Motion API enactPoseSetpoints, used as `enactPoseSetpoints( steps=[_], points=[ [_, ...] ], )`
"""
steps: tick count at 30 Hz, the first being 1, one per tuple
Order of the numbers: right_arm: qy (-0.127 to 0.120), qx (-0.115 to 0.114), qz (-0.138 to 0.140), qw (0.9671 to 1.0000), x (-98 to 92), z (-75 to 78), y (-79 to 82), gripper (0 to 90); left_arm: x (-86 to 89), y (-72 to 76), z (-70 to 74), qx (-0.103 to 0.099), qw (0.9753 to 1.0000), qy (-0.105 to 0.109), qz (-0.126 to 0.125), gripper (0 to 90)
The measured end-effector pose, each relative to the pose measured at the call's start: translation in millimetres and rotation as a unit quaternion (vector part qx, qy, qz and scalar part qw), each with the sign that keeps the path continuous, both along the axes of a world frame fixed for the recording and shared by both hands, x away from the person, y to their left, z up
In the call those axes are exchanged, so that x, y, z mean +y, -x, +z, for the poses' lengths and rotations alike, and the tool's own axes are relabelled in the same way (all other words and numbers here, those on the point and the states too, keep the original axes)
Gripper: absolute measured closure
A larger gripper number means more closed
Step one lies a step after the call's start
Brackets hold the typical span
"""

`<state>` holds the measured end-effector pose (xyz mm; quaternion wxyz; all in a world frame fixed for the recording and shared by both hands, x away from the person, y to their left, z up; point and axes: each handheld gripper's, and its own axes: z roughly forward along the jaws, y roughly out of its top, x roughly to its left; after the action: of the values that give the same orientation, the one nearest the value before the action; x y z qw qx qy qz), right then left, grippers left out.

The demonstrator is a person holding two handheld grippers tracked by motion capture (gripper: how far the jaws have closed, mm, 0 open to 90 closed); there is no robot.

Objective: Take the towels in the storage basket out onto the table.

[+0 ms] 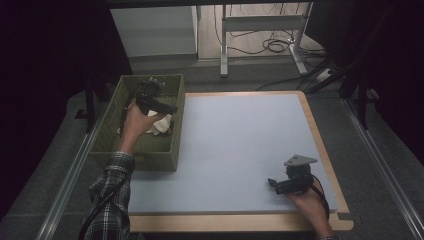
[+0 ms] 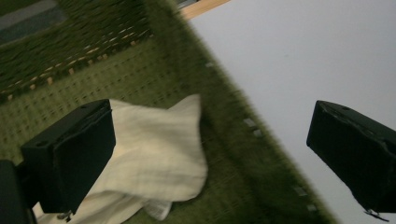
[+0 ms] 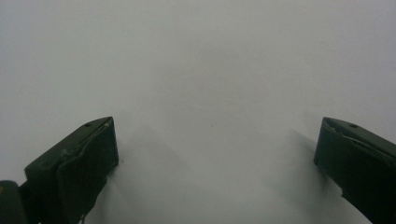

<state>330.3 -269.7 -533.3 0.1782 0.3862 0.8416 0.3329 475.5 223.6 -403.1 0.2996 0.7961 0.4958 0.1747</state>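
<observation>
Cloth [image 2: 154, 149] lies crumpled on the basket [image 1: 150, 150] floor, ungrasped. Left gripper [image 2: 210, 154] hangs over the basket with jaws spread wide, one over the cloth, the other past the basket's wall over the table [image 1: 235, 145]. Right gripper [image 1: 292, 182] rests near the table's front right corner, jaws likewise spread and holding nothing. Judged stage: the grasp is not yet made; closing on the cloth and whatever follows remain.

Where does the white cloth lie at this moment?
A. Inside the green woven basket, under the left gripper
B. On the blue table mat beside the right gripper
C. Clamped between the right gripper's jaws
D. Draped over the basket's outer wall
A: the white cloth rests on the floor of the green woven basket, with the left gripper open above it.
</observation>
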Motion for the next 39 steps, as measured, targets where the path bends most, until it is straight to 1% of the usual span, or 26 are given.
enactPoseSetpoints(
  steps=[1, 2, 3, 7, 11, 14, 17, 19, 20, 23, 24, 25, 26, 28, 31, 32, 33, 34, 35, 37, 38, 39],
  points=[
    [0.0, 0.0, 0.0, 1.0, 0.0, 0.0, 0.0, 0.0, 0.0, 0.0, 0.0, 0.0, 1.0, 0.0, 0.0, 1.6],
    [0.0, 0.0, 0.0, 1.0, 0.0, 0.0, 0.0, 0.0, 4.8, -1.6, -2.4, 0.003, 1.0, -0.002, 0.005, 1.7],
    [0.0, 0.0, 0.0, 1.0, 0.0, 0.0, 0.0, 0.0, 13.8, -5.1, -8.6, 0.011, 0.9998, -0.005, 0.015, 1.6],
    [0.0, 0.0, 0.0, 1.0, 0.0, 0.0, 0.0, 0.0, 30.4, -12.3, -22.8, 0.031, 0.9989, -0.003, 0.034, 1.3],
    [0.0, -0.001, 0.001, 1.0, -0.1, -0.1, -0.1, 0.0, 42.2, -21.0, -38.3, 0.056, 0.9973, -0.004, 0.048, 1.2],
    [0.0, 0.0, 0.0, 1.0, 0.0, 0.0, 0.0, 0.0, 47.0, -28.3, -50.2, 0.074, 0.9956, -0.007, 0.056, 1.0],
    [0.0, 0.0, 0.0, 1.0, 0.0, 0.0, 0.0, 0.0, 49.1, -35.9, -61.7, 0.097, 0.9931, -0.015, 0.064, 0.8],
    [0.0, 0.0, 0.0, 1.0, 0.0, 0.0, 0.0, 0.0, 50.3, -40.8, -68.6, 0.113, 0.991, -0.02, 0.07, 0.8],
    [0.0, 0.0, 0.0, 1.0, 0.0, 0.0, 0.0, 0.0, 50.5, -42.9, -72.4, 0.118, 0.9901, -0.02, 0.073, 0.9],
    [0.0, 0.0, 0.001, 1.0, -0.1, -0.1, 0.0, 0.0, 50.7, -49.4, -82.5, 0.14, 0.9865, -0.033, 0.078, 0.9],
    [0.0, 0.0, 0.001, 1.0, -0.1, -0.1, 0.0, 0.0, 50.7, -49.4, -82.5, 0.14, 0.9865, -0.033, 0.078, 0.9],
    [0.0, 0.0, 0.0, 1.0, -0.1, -0.1, 0.0, 0.0, 50.3, -51.2, -85.1, 0.149, 0.9849, -0.035, 0.081, 0.9],
    [-0.001, 0.0, 0.0, 1.0, 0.0, -0.1, 0.0, 0.0, 51.0, -54.8, -87.3, 0.16, 0.9826, -0.044, 0.084, 0.9],
    [-0.001, 0.0, 0.0, 1.0, 0.0, -0.1, 0.0, 0.0, 52.6, -58.0, -90.2, 0.167, 0.9813, -0.041, 0.087, 1.8],
    [-0.001, 0.0, 0.0, 1.0, 0.0, -0.1, 0.1, 0.0, 54.1, -63.3, -98.7, 0.189, 0.9767, -0.05, 0.089, 3.6],
    [0.0, 0.0, 0.0, 1.0, -0.1, -0.1, 0.0, 0.0, 54.9, -64.8, -101.6, 0.197, 0.9753, -0.048, 0.088, 5.0],
    [0.0, 0.0, 0.0, 1.0, -0.1, -0.1, 0.0, 0.0, 54.9, -64.8, -101.6, 0.197, 0.9753, -0.048, 0.088, 6.1],
    [0.0, 0.0, 0.0, 1.0, -0.1, -0.1, 0.1, 0.0, 56.3, -66.8, -106.4, 0.21, 0.9729, -0.033, 0.091, 8.0],
    [0.0, 0.0, 0.0, 1.0, -0.1, -0.1, 0.1, 0.0, 57.3, -67.1, -107.9, 0.215, 0.9718, -0.032, 0.091, 10.8],
    [0.0, 0.0, 0.001, 1.0, -0.1, -0.1, 0.0, 0.0, 58.9, -65.9, -106.8, 0.214, 0.9717, -0.042, 0.092, 18.2],
    [0.0, 0.0, 0.0, 1.0, -0.1, -0.1, 0.1, 0.0, 59.8, -65.2, -105.7, 0.212, 0.9715, -0.041, 0.097, 24.9],
    [0.0, 0.0, 0.0, 1.0, -0.1, -0.1, 0.0, 0.0, 59.8, -65.2, -105.7, 0.212, 0.9715, -0.041, 0.097, 32.6]
  ],
)
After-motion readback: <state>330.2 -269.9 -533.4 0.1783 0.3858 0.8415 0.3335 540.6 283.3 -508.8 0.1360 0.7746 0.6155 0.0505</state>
